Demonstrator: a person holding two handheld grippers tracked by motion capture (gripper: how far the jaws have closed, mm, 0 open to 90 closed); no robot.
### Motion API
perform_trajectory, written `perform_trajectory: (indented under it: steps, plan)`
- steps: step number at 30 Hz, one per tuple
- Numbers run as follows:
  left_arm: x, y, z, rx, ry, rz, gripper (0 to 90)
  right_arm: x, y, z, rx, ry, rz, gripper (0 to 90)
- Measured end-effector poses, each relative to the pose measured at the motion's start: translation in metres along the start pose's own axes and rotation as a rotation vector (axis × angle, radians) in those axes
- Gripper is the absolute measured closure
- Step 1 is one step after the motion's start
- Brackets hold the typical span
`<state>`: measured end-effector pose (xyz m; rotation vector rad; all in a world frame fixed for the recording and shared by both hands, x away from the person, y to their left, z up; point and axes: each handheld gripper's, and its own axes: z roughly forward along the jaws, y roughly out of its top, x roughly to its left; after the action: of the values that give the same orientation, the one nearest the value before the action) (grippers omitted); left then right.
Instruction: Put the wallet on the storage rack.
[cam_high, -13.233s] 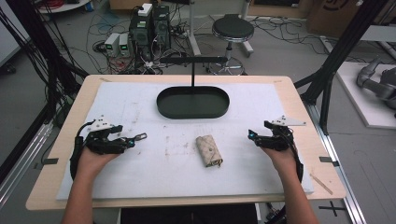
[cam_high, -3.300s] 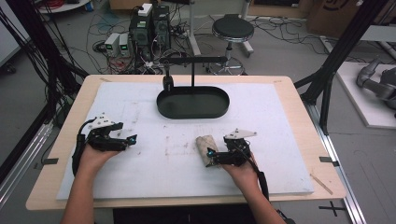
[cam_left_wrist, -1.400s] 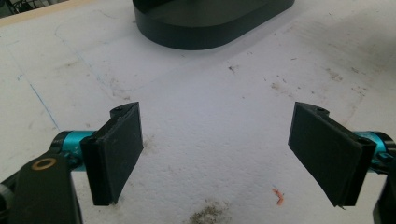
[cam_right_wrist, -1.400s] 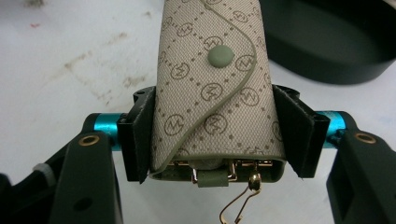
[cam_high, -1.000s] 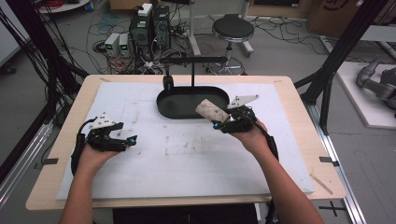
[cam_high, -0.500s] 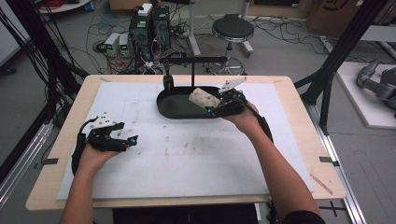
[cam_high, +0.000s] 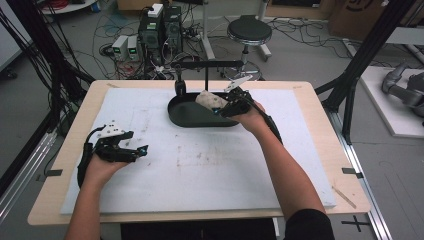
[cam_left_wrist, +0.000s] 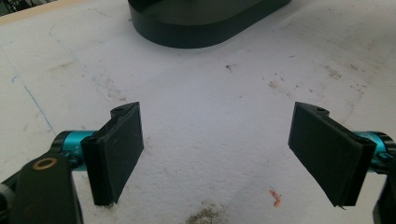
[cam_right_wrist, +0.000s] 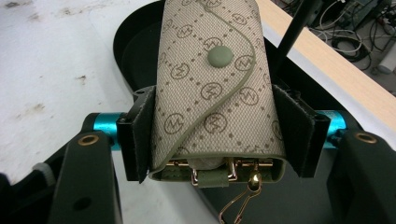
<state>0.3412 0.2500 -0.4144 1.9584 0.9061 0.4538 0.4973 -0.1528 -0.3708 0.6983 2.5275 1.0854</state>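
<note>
High view, starting nearest the person: the left gripper (cam_high: 135, 150) is sitting low over the white foam mat (cam_high: 200, 175) that's covering the bench (cam_high: 320, 115), on the left side, well apart from everything else. Its fingers (cam_left_wrist: 119, 149) are standing spread wide with nothing between them; in the left gripper view you're just looking at stained mat through the gap, with the rounded end of the black tray (cam_left_wrist: 201, 28) farther off.

Moving farther back, the right arm is stretching forward across the mat, and the right gripper (cam_high: 225, 107) is hanging over the right part of the black oval tray (cam_high: 182, 117). It's pinching a beige key pouch (cam_high: 210, 100), which is being held up over the tray's inside, not lying in it as far as I can tell.

Right gripper view is showing the grip really well: the pouch (cam_right_wrist: 212, 88) is sitting lengthwise between the fingers (cam_right_wrist: 140, 140), both pads pressing into its sides. It's got a monogram pattern, a green snap button on the curved flap, and gold clips dangling out of the near end. Beyond it, the tray's rim and the bench edge are showing.
</note>
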Motion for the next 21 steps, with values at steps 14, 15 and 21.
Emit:
perform_trajectory:
  steps: [14,15,21]
  plan:
    - [0.000,-0.001,0.002,0.013,0.002,0.004,18.0,-0.012,-0.004,0.039,0.072,-0.030,0.005,36.6]
    - [0.000,-0.001,0.002,0.014,0.002,0.004,18.0,-0.013,-0.003,0.042,0.075,-0.035,0.002,36.6]
    - [0.001,-0.001,0.003,0.017,0.004,0.004,18.0,-0.016,-0.002,0.056,0.088,-0.039,0.007,36.6]
